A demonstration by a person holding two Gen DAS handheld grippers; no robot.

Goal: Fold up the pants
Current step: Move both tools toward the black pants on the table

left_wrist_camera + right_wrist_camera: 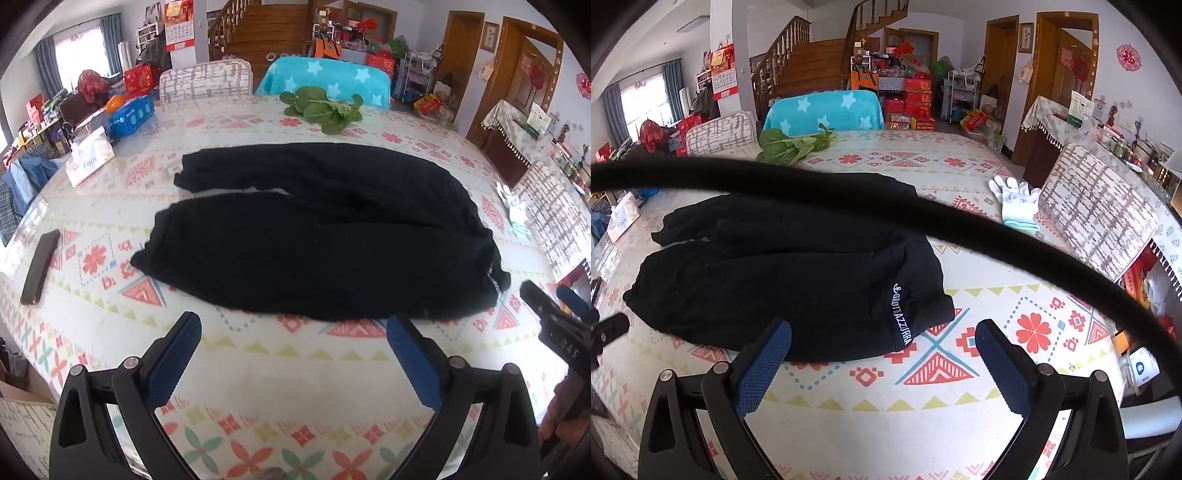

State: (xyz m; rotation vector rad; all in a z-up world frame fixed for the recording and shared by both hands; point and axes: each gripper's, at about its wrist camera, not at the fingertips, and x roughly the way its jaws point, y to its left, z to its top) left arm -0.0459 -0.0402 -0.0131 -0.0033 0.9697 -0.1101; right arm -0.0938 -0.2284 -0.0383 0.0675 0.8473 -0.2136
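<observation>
Black pants [314,236] lie spread flat on the patterned tablecloth [258,387], legs running left and waistband at the right. In the right wrist view the pants [798,280] show white lettering near the waistband corner. My left gripper [293,332] hangs open just short of the near leg's front edge, nothing between its blue pads. My right gripper [882,336] is open too, its left finger [768,354] over the waist hem, and it shows at the right edge of the left wrist view [554,306]. A black cable [849,199] arcs across the right wrist view.
A dark phone [40,266] lies at the table's left. A tissue box [90,155], a blue pack [131,116] and leafy greens [325,109] sit toward the back. White gloves [1015,201] lie at the right near a chair back [1097,210].
</observation>
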